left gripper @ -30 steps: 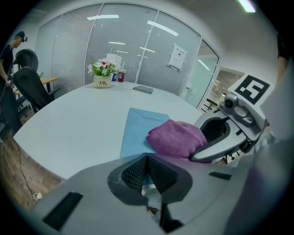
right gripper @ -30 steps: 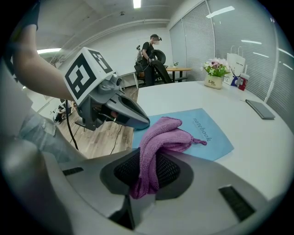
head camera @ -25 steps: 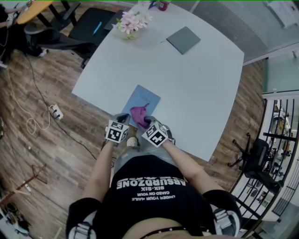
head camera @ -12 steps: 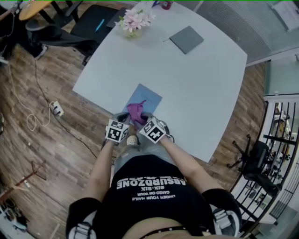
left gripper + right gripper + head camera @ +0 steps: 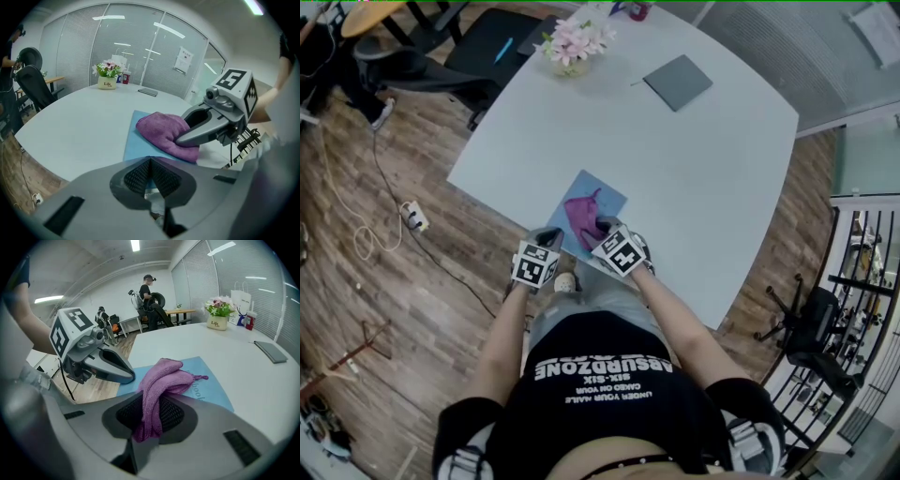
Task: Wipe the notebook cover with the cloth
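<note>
Right claw (image 5: 150, 416): pinched on the near end of the cloth (image 5: 165, 377), a fold of purple fabric hanging down between its pads.
Left claw (image 5: 151, 174): pads pressed together; a sliver of blue and a pale edge showed between them, so it seemed to be nipping the near-left corner of the notebook (image 5: 137, 145) rather than closed on nothing.
Cloth: bunched, not spread flat; its free end lay on the cover just ahead of the right claw, touching the blue.
Notebook: flat on the white surface (image 5: 694, 169), close to the edge nearest the person, cover up.
Long axis: ran away from the person, slanting slightly to the right in the head view.
Direction from claw: the bare cover lay beyond the cloth and to its right, where lettering showed in the right gripper view; the strip toward the left claw was mostly hidden by fabric.
Nearer hand: both claws sat at the near end, just beside each other; the right one stood over the cover, the left at its corner.
Next move, as a judgement: a push of the right claw forward along that long axis, toward the far edge, while the left held the corner down.
Risk, as a judgement: the bunched cloth could roll instead of wiping.
</note>
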Demonstrator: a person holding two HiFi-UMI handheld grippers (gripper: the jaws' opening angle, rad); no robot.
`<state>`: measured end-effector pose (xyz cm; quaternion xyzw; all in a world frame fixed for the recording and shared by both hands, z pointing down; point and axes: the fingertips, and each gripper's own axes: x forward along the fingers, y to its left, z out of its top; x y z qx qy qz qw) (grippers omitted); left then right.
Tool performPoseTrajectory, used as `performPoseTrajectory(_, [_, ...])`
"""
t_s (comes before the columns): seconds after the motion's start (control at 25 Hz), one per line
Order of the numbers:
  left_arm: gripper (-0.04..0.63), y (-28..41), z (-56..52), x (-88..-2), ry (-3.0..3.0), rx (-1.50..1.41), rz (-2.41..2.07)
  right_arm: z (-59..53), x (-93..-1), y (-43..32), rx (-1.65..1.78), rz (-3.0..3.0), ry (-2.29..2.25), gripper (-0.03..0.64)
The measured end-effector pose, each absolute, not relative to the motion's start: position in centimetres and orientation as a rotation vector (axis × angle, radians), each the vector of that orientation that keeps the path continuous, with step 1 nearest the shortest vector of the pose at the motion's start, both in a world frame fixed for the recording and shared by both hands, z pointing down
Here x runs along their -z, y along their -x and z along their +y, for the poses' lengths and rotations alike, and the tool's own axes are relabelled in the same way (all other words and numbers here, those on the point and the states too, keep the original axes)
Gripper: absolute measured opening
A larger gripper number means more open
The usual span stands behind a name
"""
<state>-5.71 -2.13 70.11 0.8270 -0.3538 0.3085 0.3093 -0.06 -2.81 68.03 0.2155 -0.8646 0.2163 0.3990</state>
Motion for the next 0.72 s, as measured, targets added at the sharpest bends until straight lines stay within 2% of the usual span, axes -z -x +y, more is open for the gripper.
performPoseTrajectory(0.72, [0.017,5.8,-2.2,-70.0,-2.165,-0.798,-0.935,-9.7,-67.7,-6.5,-0.572,-2.139,-0.739,0.091])
